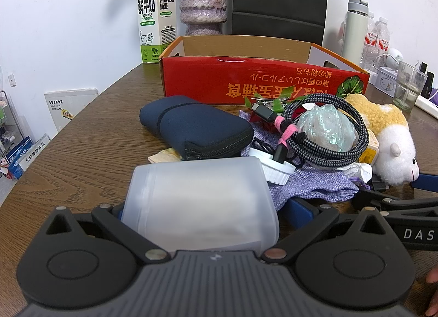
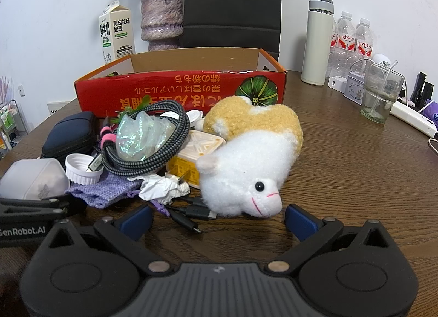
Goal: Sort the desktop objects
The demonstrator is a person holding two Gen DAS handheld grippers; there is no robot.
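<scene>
My left gripper (image 1: 202, 207) stands spread wide around the frosted jar (image 1: 199, 202), which lies on its side with its long axis running away from me toward the red box (image 1: 246, 81). The jar sits between the fingers, but I can't tell whether the pads actually touch it; I read it as not yet gripped. Its white lid (image 1: 273, 165) lies just beyond, on the purple cloth.

My right gripper (image 2: 217, 218) is also spread wide and empty, the table bare between its blue pads (image 2: 301, 220). The plush sheep (image 2: 246, 163) lies just ahead, nose toward me and slightly right, body running back and left toward the box. The black plugs (image 2: 189, 213) lie ahead of the left pad.

So each hand has its own nearest thing: left the jar, right the sheep. The box sits straight behind the pile.
</scene>
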